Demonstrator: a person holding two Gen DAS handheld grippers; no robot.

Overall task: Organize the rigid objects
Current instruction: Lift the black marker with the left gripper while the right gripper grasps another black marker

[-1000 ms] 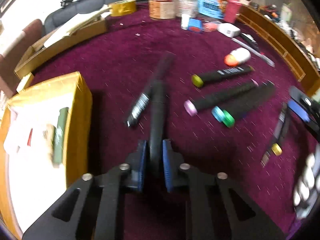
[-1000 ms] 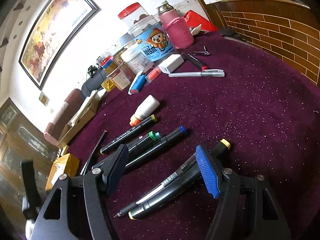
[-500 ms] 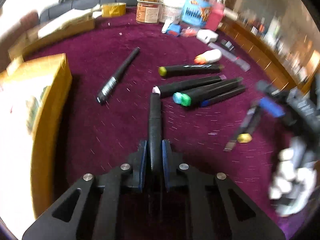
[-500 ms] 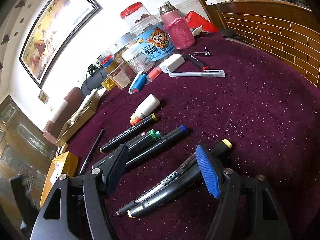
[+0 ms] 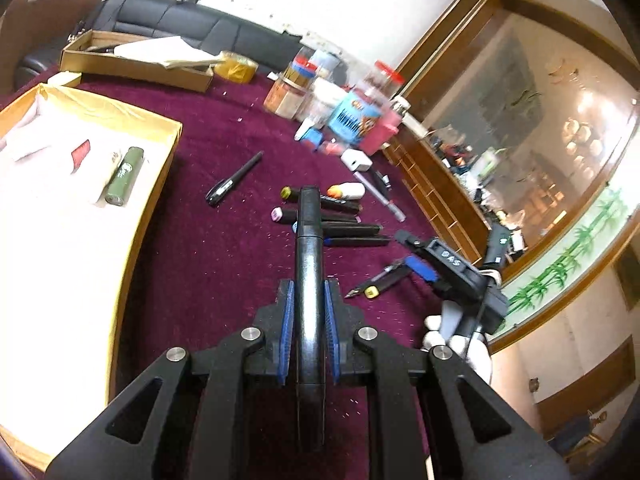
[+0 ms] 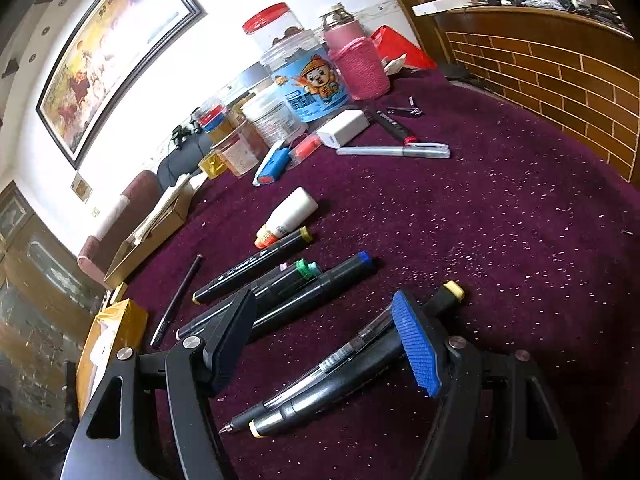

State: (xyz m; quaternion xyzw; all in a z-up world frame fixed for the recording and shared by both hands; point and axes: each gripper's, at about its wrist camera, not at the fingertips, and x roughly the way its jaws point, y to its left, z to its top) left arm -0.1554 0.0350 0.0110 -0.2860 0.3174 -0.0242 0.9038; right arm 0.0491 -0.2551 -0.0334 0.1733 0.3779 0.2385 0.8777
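A: What does the left wrist view give that the right one lacks?

B: It shows the left gripper point(image 5: 308, 316) clamped tight on a black marker point(image 5: 309, 248), whose barrel runs straight out between the blue pads above the purple cloth point(image 5: 224, 256). It also takes in the inside of the gold box point(image 5: 160, 184) on the left, where a green tube point(image 5: 125, 176) lies on white lining. The right gripper point(image 5: 416, 256) appears there too, held by a white-gloved hand point(image 5: 460, 336), with "04S" legible on its black body.

A: And the right wrist view?

B: It shows the right gripper point(image 6: 324, 336) with its jaws standing wide apart and holding nothing. A yellow-capped marker point(image 6: 360, 372) and a clear pen point(image 6: 320, 372) lie side by side on the cloth between the fingers, close to the blue pad, though whether that pad touches them cannot be told. Only this view has the framed painting point(image 6: 116, 48) on the wall.

A: Where are the other markers?

B: A row of black markers point(image 6: 280, 280) lies just beyond the right gripper's dark finger, with yellow, green and blue caps. A thin black pen point(image 6: 176, 300) lies apart, toward the gold box.

A: Any readable writing?

B: The blue jar point(image 6: 312, 84) bears a cartoon figure, but its lettering is too blurred to read. The print on the markers is also too small to read.
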